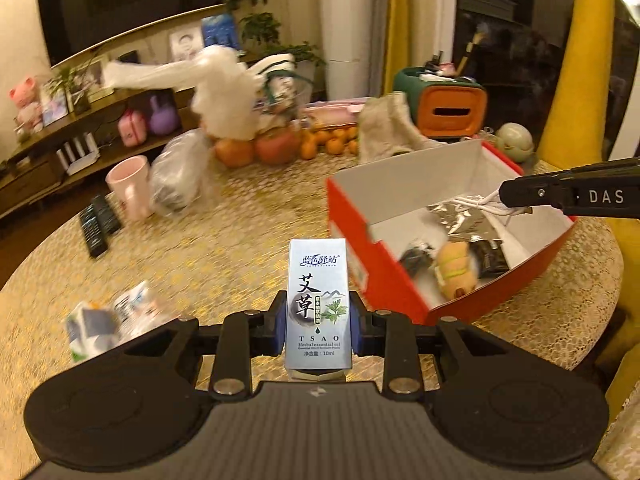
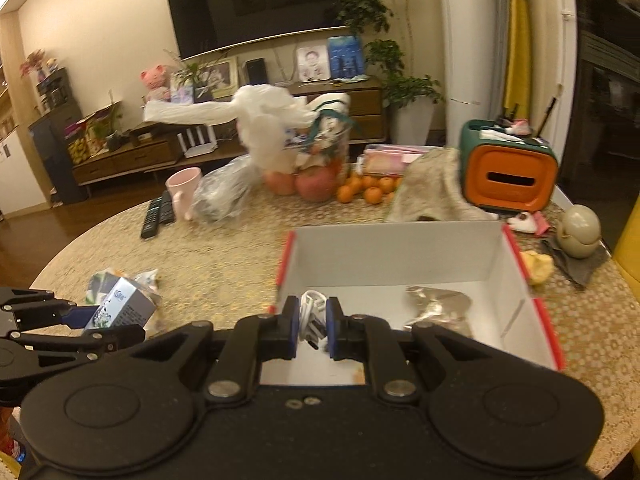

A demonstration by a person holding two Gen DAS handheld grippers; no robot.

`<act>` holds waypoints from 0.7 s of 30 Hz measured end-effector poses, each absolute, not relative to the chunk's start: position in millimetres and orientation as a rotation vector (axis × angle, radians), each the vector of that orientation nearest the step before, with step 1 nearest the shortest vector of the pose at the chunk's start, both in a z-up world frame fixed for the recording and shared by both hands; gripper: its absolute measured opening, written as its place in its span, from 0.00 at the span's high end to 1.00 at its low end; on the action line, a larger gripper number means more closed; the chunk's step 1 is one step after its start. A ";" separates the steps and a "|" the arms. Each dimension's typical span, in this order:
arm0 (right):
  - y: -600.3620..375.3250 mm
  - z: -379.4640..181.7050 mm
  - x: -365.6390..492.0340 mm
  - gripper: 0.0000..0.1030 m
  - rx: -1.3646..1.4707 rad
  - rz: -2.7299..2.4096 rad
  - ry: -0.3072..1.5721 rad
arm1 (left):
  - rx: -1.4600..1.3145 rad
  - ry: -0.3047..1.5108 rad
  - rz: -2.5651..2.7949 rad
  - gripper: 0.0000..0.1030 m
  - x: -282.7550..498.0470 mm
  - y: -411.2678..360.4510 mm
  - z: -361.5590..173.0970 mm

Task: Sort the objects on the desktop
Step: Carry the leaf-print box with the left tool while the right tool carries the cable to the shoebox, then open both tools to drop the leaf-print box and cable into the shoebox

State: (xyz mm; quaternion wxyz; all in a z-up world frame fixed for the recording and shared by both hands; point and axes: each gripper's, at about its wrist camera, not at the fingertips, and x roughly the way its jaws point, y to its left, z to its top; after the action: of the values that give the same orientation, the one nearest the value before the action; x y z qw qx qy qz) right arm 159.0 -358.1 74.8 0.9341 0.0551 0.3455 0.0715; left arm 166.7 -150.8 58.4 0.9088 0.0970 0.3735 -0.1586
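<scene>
Left tool (image 1: 318, 322) clamped on an upright oil carton (image 1: 318, 304) above the worktop (image 1: 224, 248), left of the red box (image 1: 400, 280); right tool (image 2: 313, 326) clamped on a coiled white cable (image 2: 310, 316) over the box's near left corner. Risk, as judged: a loose loop may snag the box wall on release, or the two tools may collide if both crowd the box together. Only the left view shows the toy (image 1: 454, 270) and dark packets inside; only the right shows the carton's side and the yellow scrap (image 2: 538, 266) right of the box.
</scene>
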 end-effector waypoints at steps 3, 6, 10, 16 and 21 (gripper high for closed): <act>-374.5 72.1 158.6 0.88 0.123 0.126 0.705 | 0.213 0.773 -0.352 0.72 172.2 -171.5 58.6; -391.9 67.5 159.3 0.88 0.134 0.103 0.709 | 0.223 0.777 -0.376 0.72 179.8 -191.6 57.8; -412.9 57.7 162.1 0.88 0.149 0.077 0.722 | 0.242 0.796 -0.410 0.72 192.7 -218.6 52.3; -437.9 36.4 170.6 0.88 0.168 0.045 0.755 | 0.300 0.817 -0.469 0.72 218.2 -255.2 39.3; -449.3 18.2 180.3 0.88 0.183 0.041 0.787 | 0.306 0.856 -0.475 0.72 243.0 -271.0 25.3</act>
State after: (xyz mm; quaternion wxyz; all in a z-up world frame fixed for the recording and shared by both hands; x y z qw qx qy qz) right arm 180.3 -449.3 18.2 0.9193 0.0890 0.3828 0.0200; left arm 243.0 -271.0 25.3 0.8713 0.1466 0.4094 -0.2273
